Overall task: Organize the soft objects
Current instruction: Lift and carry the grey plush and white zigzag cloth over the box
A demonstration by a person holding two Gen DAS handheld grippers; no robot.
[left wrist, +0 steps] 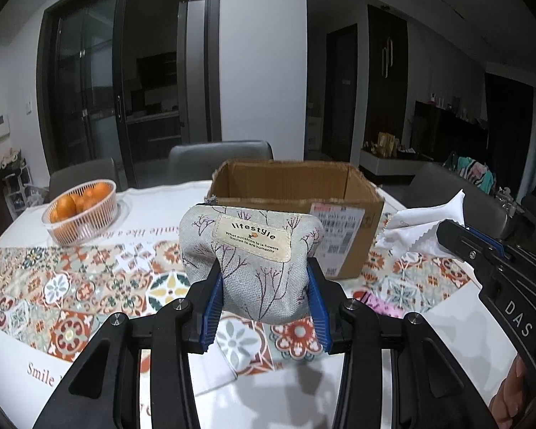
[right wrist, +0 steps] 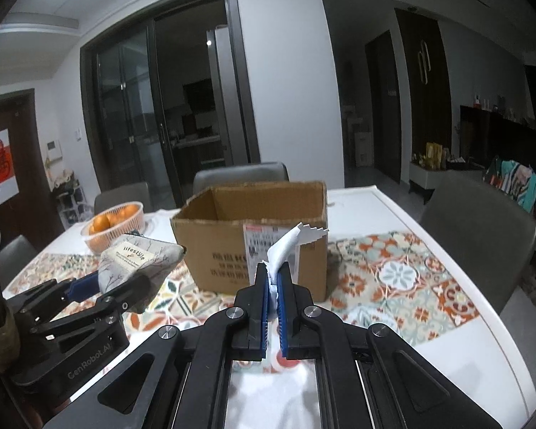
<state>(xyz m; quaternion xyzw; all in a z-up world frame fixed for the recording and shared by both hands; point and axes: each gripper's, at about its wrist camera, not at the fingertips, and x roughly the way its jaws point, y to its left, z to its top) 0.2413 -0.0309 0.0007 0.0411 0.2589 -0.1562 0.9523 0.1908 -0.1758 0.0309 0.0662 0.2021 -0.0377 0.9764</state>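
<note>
- The grey fabric pouch (left wrist: 252, 261) with a "lifestyle" label is up off the worktop (left wrist: 450, 307), pinched across its lower half between the blue pads of the left gripper (left wrist: 264, 304). Its label faces the camera and its zip edge points up and away.
- The left fingers (left wrist: 211, 304) are clenched on the pouch from both sides; the cloth bulges above them, so it will likely sag if the grip loosens.
- The white cloth (right wrist: 289, 246) with a zigzag-cut edge stands up out of the right gripper (right wrist: 273, 307), whose fingers (right wrist: 261, 304) are closed tight on its lower end. The free end flops towards the box.
- The open cardboard box (left wrist: 296, 193) sits on the worktop straight ahead of both grippers, its mouth upward and its labelled side facing them. From the left wrist view it lies just behind the pouch; from the right wrist view, just behind the cloth.
- The relation that matters: both soft things are in front of the box's near wall and about level with its rim, so each would have to clear that rim and go forward over the opening before letting go. Neither hand looks clearly nearer.
- A basket of oranges (left wrist: 80, 211) stands to the left of the box, well apart from it.
- The patterned tablecloth (left wrist: 89, 286) covers the worktop below.
</note>
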